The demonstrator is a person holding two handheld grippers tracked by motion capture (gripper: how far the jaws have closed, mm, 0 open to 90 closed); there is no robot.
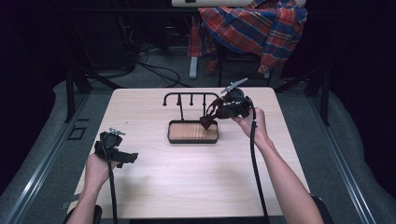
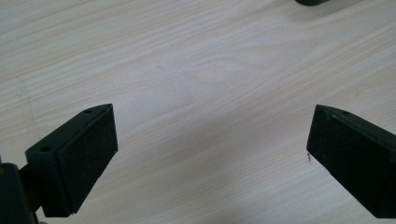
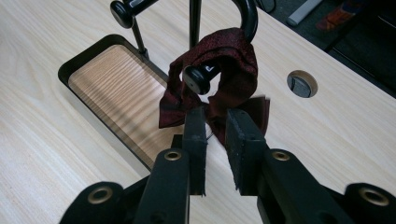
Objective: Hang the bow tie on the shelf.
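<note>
A black hook rack point(image 1: 190, 99) stands on a black tray with a wooden floor point(image 1: 193, 133) at the middle of the table. A dark red bow tie point(image 1: 208, 117) hangs looped over the rack's right hook point(image 3: 250, 14), just behind the knob at its end. My right gripper point(image 1: 212, 113) reaches in from the right. In the right gripper view its jaws point(image 3: 215, 122) are nearly closed on the bow tie's fabric point(image 3: 233, 56), above the tray point(image 3: 107, 88). My left gripper point(image 1: 130, 157) rests low at the table's front left, jaws wide apart point(image 2: 212, 121) over bare wood.
A round cable hole point(image 3: 301, 84) sits in the table behind the rack. A red and blue plaid shirt point(image 1: 261, 23) is draped over a chair beyond the far edge. Cables lie on the floor point(image 1: 159, 70) behind the table.
</note>
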